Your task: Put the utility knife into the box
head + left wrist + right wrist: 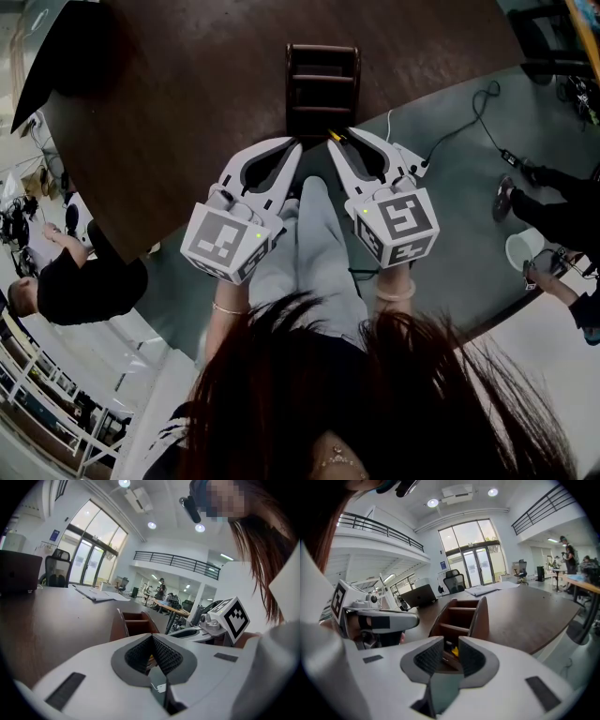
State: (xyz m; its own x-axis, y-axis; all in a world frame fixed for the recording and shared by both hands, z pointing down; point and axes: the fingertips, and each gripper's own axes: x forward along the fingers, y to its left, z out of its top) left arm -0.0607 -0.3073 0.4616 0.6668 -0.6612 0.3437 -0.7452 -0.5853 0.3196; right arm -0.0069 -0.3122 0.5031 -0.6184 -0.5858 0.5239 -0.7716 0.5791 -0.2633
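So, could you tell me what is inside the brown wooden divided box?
The brown wooden box shows only bare dividers and empty-looking compartments. Its near end is covered by the right gripper, shut on the yellow utility knife.

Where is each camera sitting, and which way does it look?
Head view: on the person's head, facing steeply down at the wooden table, the box, the left gripper and the right gripper; hair, wrists and legs show.
Left gripper view: rides the left gripper, facing along its shut jaws across the table; the right gripper's marker cube shows.
Right gripper view: rides the right gripper, facing along jaws pinching the utility knife; the left gripper shows.
Shared: all three see the box.
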